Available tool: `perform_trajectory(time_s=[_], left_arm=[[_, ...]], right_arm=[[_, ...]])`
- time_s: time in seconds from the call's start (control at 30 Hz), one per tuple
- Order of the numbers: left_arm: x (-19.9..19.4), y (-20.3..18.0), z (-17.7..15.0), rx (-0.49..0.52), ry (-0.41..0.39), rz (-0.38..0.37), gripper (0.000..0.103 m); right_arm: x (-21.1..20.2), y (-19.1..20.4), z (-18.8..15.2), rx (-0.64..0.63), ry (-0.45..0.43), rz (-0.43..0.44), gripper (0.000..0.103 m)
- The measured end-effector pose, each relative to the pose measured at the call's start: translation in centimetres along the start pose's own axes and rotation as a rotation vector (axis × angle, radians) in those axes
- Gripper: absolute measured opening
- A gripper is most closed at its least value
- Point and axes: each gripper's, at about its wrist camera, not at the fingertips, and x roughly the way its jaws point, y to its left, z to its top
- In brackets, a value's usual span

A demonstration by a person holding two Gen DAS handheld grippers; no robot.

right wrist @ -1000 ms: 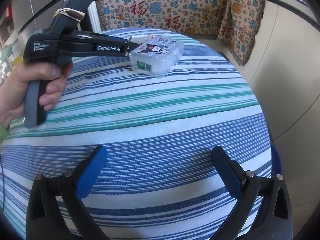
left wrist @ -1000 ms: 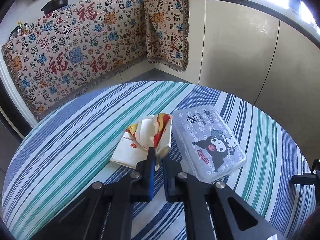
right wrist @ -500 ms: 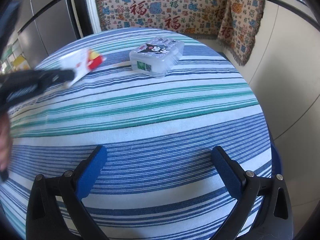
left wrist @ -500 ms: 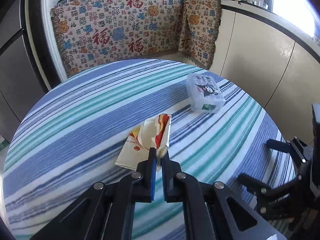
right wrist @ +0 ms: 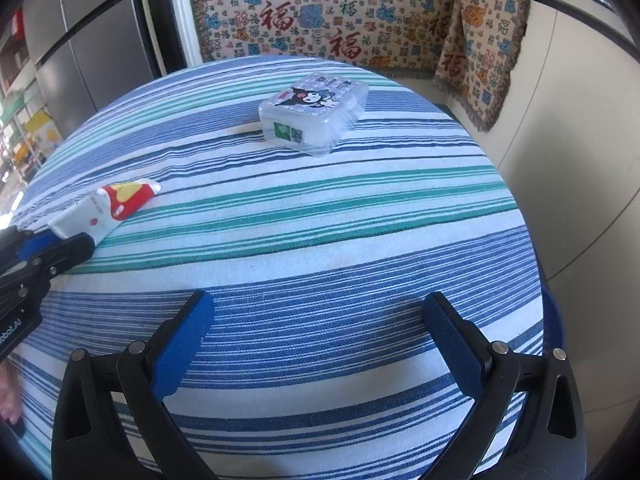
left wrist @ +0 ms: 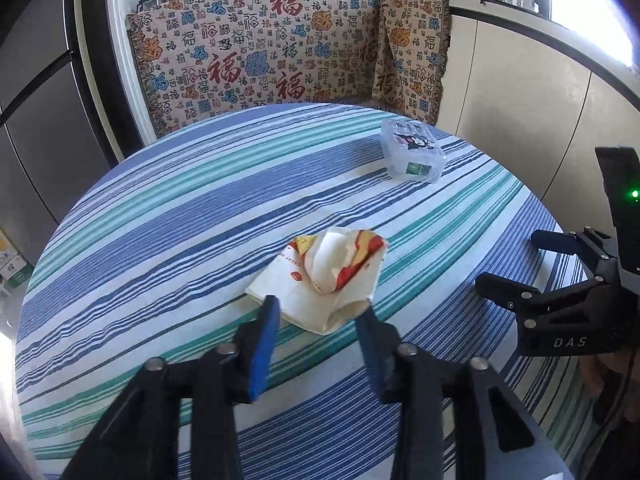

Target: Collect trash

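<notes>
A crumpled white, red and yellow paper wrapper [left wrist: 328,280] lies on the striped round table [left wrist: 168,216]. My left gripper [left wrist: 318,308] is open, its blue pads on either side of the wrapper's near edge. The wrapper also shows in the right wrist view [right wrist: 108,208], at the far left beside the left gripper's fingers [right wrist: 52,248]. My right gripper [right wrist: 316,316] is open and empty above the table's near right part; it shows at the right in the left wrist view [left wrist: 560,272].
A clear plastic box with a cartoon lid [left wrist: 412,152] sits at the table's far right [right wrist: 314,114]. A patterned cloth [left wrist: 280,56] drapes the counter behind. Cabinet fronts [left wrist: 540,112] stand close on the right, a grey fridge [left wrist: 36,100] on the left.
My left gripper pulled the wrapper back across the table away from the box, then opened; the wrapper now lies loose between its pads. The right gripper stayed put.
</notes>
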Motion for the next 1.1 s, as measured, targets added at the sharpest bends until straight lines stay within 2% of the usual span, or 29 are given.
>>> perform_trajectory(time_s=[0.07, 0.3, 0.43, 0.6, 0.63, 0.73, 0.87, 0.93, 1.0, 1.1], left_arm=[[-1.0, 1.3, 0.0, -0.018, -0.025, -0.014, 0.058], [-2.4, 9.0, 1.0, -0.232, -0.071, -0.126, 0.058], [-1.3, 11.1, 1.4, -0.267, -0.024, -0.283, 0.062], [-1.5, 10.6, 1.5, -0.289, -0.031, -0.276, 0.062], [-1.3, 10.4, 1.8, -0.275, -0.033, -0.271, 0.062], [0.6, 9.7, 3.4, -0.197, 0.001, -0.181, 0.062], [4.2, 9.7, 4.1, -0.158, 0.125, -0.273, 0.062], [3.5, 8.7, 3.7, -0.094, 0.107, -0.238, 0.067], [2.8, 7.5, 2.6, -0.050, 0.124, -0.240, 0.068], [1.3, 5.5, 0.5, 0.014, 0.101, -0.230, 0.068]], right_arm=[[0.0, 0.0, 0.0, 0.000, 0.000, 0.000, 0.102], [0.0, -0.1, 0.0, -0.001, 0.000, 0.001, 0.103], [0.0, -0.1, 0.0, -0.001, -0.001, 0.003, 0.103], [0.0, -0.1, 0.0, -0.001, -0.001, 0.003, 0.103], [0.0, -0.1, 0.0, -0.001, 0.000, 0.003, 0.103], [0.0, -0.1, 0.0, -0.001, -0.001, 0.003, 0.103], [0.0, -0.1, 0.0, -0.002, -0.001, 0.004, 0.103], [0.0, -0.1, 0.0, -0.002, -0.001, 0.005, 0.103], [0.0, -0.1, 0.0, -0.002, -0.001, 0.006, 0.103], [0.0, -0.2, 0.0, -0.003, -0.002, 0.008, 0.103]])
